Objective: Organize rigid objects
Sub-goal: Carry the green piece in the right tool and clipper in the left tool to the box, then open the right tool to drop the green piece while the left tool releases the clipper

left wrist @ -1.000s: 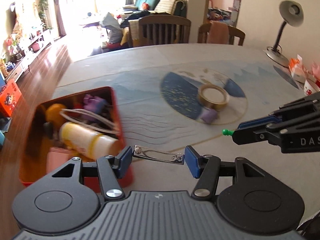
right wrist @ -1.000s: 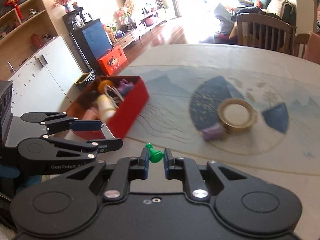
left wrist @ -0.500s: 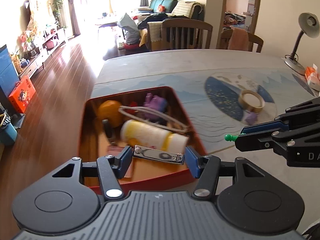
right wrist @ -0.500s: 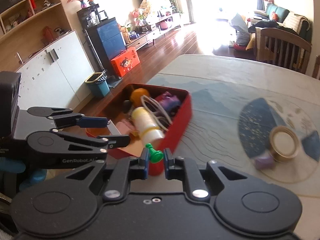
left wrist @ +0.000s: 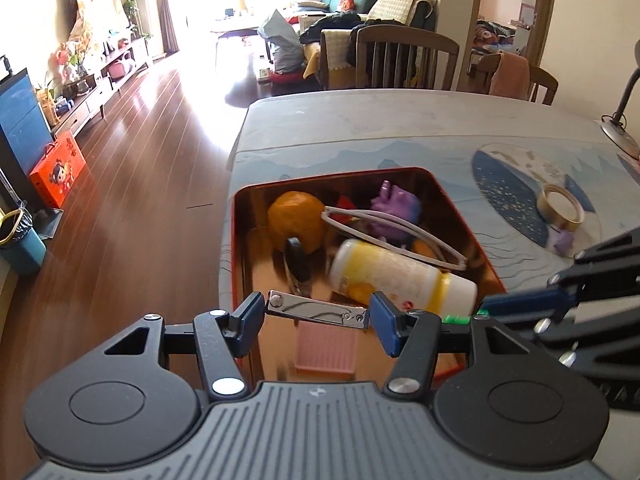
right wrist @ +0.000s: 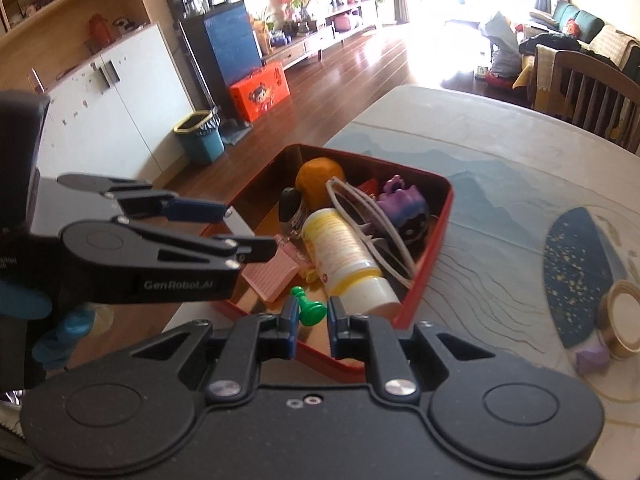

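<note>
left gripper (left wrist: 317,313) clamps nail clipper (left wrist: 316,311), right gripper (right wrist: 313,312) pawn (right wrist: 307,306)

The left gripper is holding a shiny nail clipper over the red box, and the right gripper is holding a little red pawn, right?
Nearly. The pawn in the right gripper is green, not red; the right wrist view shows it. The left gripper does hold the shiny nail clipper over the red box.

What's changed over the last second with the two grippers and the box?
Both grippers travelled from over the bare table to above the red box. The left gripper still clamps the nail clipper; the right gripper still pinches the green pawn. Nothing released; tape roll unmoved.
</note>
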`<state>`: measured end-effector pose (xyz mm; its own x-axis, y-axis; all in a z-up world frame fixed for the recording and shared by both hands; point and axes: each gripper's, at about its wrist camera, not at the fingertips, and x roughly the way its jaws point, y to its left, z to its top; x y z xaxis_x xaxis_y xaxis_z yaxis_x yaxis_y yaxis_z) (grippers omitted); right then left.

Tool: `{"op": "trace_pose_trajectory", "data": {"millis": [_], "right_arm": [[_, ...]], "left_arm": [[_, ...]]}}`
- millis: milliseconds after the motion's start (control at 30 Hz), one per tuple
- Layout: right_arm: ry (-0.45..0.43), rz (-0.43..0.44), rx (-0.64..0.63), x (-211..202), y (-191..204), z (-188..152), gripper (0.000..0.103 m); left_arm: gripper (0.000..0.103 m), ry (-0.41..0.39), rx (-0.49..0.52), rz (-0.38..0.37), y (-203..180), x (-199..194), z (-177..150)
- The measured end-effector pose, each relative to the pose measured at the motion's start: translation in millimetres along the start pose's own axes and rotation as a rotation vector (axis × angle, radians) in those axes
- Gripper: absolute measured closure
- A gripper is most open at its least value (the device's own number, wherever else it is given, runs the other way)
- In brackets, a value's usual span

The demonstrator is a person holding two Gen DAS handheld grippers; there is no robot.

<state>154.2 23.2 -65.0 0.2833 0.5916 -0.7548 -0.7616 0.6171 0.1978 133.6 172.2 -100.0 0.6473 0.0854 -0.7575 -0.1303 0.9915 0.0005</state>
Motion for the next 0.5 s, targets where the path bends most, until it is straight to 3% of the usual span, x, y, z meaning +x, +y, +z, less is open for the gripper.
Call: {"op": "trace_pose_trajectory", "data": {"millis": [500], "right_arm": [[0.1,0.009,0.052,40,5,11,0.09]], "left_arm": [[0.046,0.037,0.042,-0.029,2,35,12]]}}
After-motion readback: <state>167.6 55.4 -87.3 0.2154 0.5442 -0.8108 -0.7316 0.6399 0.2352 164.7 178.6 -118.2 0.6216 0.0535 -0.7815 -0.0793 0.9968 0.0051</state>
